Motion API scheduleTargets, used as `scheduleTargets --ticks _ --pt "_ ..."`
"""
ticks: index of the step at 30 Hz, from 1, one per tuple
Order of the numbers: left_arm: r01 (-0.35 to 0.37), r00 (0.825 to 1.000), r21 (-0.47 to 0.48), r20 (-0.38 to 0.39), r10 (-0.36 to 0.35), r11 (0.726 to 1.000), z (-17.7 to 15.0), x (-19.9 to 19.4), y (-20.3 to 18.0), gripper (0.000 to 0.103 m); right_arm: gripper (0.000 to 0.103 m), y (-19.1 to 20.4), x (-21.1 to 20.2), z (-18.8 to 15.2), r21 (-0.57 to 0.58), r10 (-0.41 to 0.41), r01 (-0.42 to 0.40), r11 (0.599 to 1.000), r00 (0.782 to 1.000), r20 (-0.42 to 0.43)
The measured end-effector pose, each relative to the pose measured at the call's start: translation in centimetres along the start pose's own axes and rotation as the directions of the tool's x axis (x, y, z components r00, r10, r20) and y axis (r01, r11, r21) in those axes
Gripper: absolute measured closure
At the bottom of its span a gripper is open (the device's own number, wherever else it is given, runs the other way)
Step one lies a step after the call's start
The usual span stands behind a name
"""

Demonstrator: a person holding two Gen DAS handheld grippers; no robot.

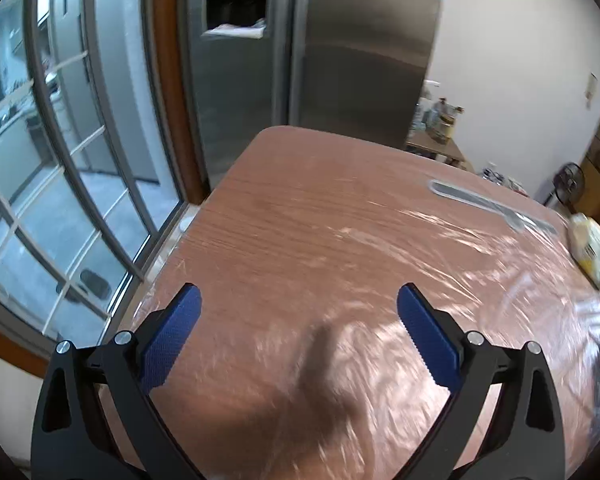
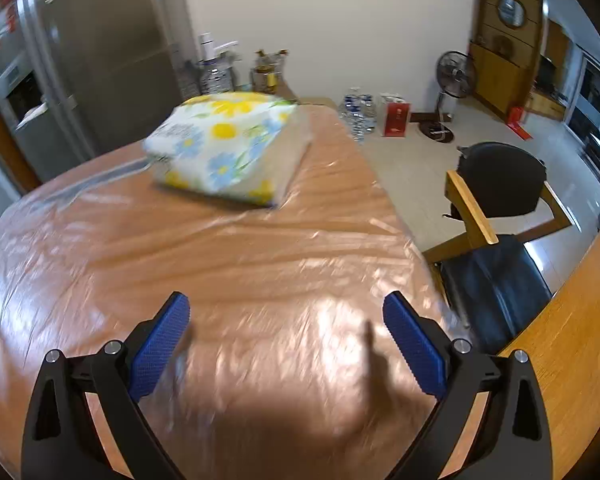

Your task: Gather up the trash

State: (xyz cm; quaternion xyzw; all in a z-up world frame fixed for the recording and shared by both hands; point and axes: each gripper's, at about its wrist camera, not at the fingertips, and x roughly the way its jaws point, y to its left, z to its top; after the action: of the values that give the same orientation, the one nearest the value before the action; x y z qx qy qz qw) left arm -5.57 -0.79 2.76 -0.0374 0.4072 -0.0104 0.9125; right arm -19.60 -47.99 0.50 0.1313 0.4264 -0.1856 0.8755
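**Both claws wide apart over the wrapped worktop, nothing held**

Right now my left claw [image 1: 298, 308] hangs over the wooden worktop [image 1: 300, 208], blue pads [image 1: 172, 336] spread wide, only bare plastic-covered wood between them. Clear plastic film [image 1: 480, 240] is stretched over the surface, wrinkled and glaring. A flat grey strip [image 1: 492, 202] lies under or on the film toward the far right. Left wrist view is blurred. Beyond the far edge stands a steel fridge [image 1: 320, 52]; glass doors [image 1: 60, 160] at left.

My right claw [image 2: 286, 312] is also spread wide, nothing clamped. A crumpled clear bit [image 2: 176, 364] sits just beside its left pad [image 2: 160, 344]; too blurred to tell if it touches, or whether it is loose or part of the film.

Task thing: no clearly separate trash piece identifiable. The flowered tissue pack [image 2: 228, 148], white with yellow and blue blooms, lies on the worktop's far half, well apart from my right claw; in the left wrist view it shows at the right edge [image 1: 592, 248].

A black chair [image 2: 496, 240] with wooden arms stands right of the worktop. Water bottles [image 2: 358, 114], a red box [image 2: 396, 114] and a fan [image 2: 454, 76] are on the floor by the wall.
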Motion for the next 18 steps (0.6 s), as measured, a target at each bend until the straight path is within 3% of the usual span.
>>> scheduleTargets --ticks 9,18 --pt "-0.033 0.999 -0.014 -0.038 0.032 0.999 1.1 3.4 0.6 0.004 0.008 0.4 2.8 1.1 0.006 -0.074 0.074 0.997 0.997 -0.009" --pt "-0.040 0.994 0.016 -0.104 0.041 0.999 1.1 4.9 0.1 0.002 0.004 0.0 3.6 1.5 0.016 -0.078 0.079 0.997 0.997 -0.021"
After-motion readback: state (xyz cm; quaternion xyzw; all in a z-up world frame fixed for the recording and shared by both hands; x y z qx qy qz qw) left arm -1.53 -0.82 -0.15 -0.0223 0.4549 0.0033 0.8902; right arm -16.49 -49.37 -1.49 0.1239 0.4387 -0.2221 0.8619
